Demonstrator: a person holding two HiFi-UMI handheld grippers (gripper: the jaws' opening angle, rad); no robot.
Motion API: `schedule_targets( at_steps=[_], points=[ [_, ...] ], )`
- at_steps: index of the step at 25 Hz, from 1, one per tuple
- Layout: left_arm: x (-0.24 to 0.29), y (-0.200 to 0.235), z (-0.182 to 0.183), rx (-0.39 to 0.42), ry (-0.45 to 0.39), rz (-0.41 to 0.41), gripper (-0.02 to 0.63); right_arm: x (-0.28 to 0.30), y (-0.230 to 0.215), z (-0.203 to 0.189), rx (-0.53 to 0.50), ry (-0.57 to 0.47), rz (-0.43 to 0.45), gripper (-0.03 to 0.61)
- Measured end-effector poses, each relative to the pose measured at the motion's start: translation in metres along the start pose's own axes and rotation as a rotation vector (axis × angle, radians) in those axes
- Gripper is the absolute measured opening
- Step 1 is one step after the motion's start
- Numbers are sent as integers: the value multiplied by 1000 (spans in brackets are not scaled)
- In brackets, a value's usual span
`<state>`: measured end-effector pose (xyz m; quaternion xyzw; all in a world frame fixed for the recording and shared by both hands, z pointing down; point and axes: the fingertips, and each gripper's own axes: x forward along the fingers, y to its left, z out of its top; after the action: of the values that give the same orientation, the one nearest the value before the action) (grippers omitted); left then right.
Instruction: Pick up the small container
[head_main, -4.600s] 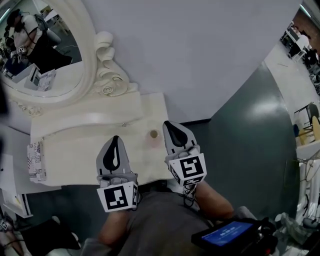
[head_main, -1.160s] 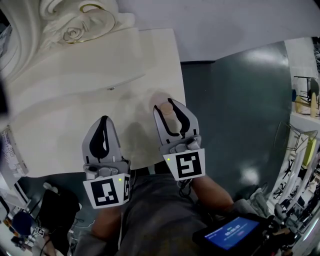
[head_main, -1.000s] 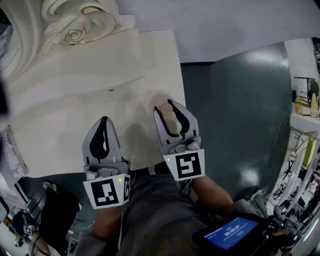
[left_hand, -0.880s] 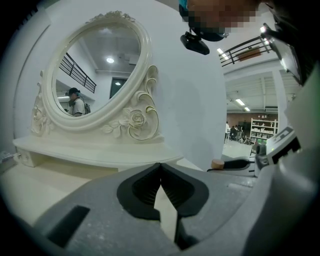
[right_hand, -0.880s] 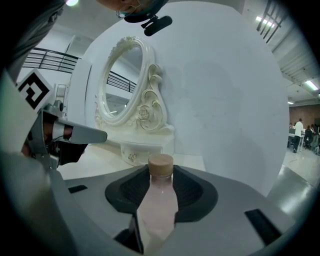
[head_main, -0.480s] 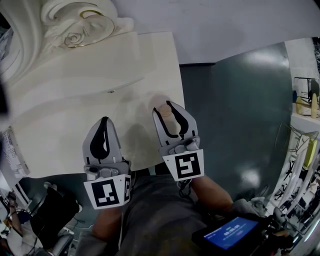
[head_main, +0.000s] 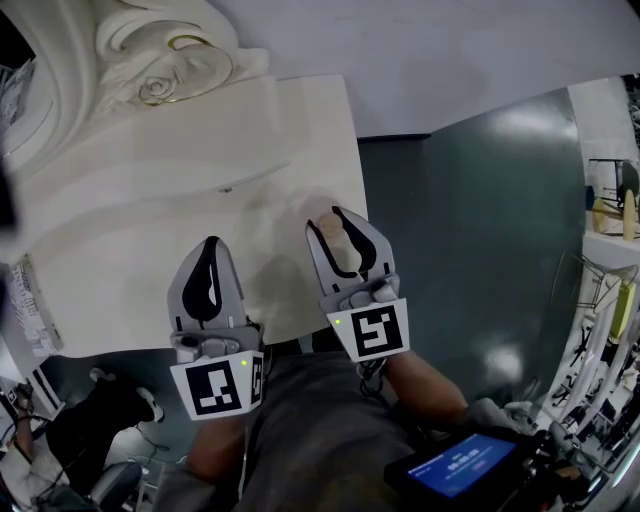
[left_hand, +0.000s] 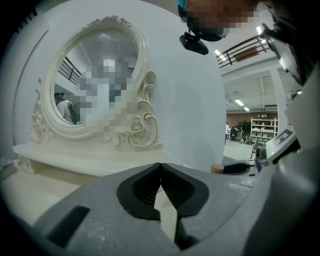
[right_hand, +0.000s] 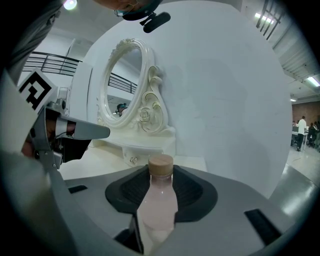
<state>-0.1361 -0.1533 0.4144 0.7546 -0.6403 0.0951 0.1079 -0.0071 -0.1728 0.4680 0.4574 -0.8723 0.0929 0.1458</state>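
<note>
The small container (right_hand: 159, 200), a pale pink bottle with a tan cap (right_hand: 161, 164), stands upright in the middle of the right gripper view. Its long axis is vertical and the cap points up. It sits directly between the two jaws of the right tool (right_hand: 161, 172), which are closed in on its sides, the dark pads pressed against the body while the cap rises just above them.

In the head view the container (head_main: 331, 222) shows at the centre of the frame, near the right edge of the cream counter (head_main: 150, 250), with the right tool (head_main: 334, 224) wrapped around it.

The left tool (head_main: 211, 245) hangs at lower left over the counter, apart from the bottle. In the left gripper view its jaws (left_hand: 160, 165) meet at the tips with nothing between them, facing the ornate white mirror (left_hand: 95, 80).
</note>
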Motion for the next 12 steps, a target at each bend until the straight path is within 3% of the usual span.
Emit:
schedule_targets(
  at_steps=[12],
  points=[
    [-11, 5, 30, 20, -65, 17, 14, -9, 5, 35, -18, -55, 5, 144]
  ],
)
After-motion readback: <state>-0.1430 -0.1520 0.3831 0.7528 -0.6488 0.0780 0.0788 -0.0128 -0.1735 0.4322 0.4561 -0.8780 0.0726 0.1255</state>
